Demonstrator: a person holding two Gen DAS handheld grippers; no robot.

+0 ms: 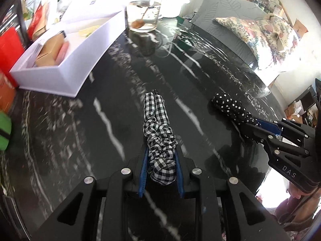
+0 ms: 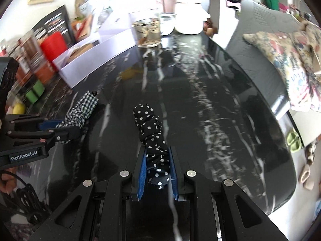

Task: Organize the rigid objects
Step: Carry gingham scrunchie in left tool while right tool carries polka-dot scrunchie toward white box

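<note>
Both grippers were clamped down on fabric-covered things here. The left gripper had its jaws nearly together, pinched on a black-and-white checked piece, bunched like a scrunchie near the blue pads and smoother toward the far end. The right gripper was the same story, jaws almost closed on a black polka-dot piece.

Taking the white box as the landmark: the checked piece sat nearer the camera than the box and off to its right, over the black marble table. Its long axis ran straight out along the fingers, with the free end aimed away from the wrist, roughly toward the glass jar standing just beside the box's far corner. The polka-dot piece was farther from the box, on the other side of the checked one. It also ran along its gripper's fingers, and in the left wrist view its free end angled up and left, toward the box side.

Both grippers pointed steeply down at the tabletop, side by side and near each other. I couldn't tell whether the tips of the pieces were touching the table or hanging just above it. In the right wrist view, fingers of the person's hand showed behind the left gripper.
</note>
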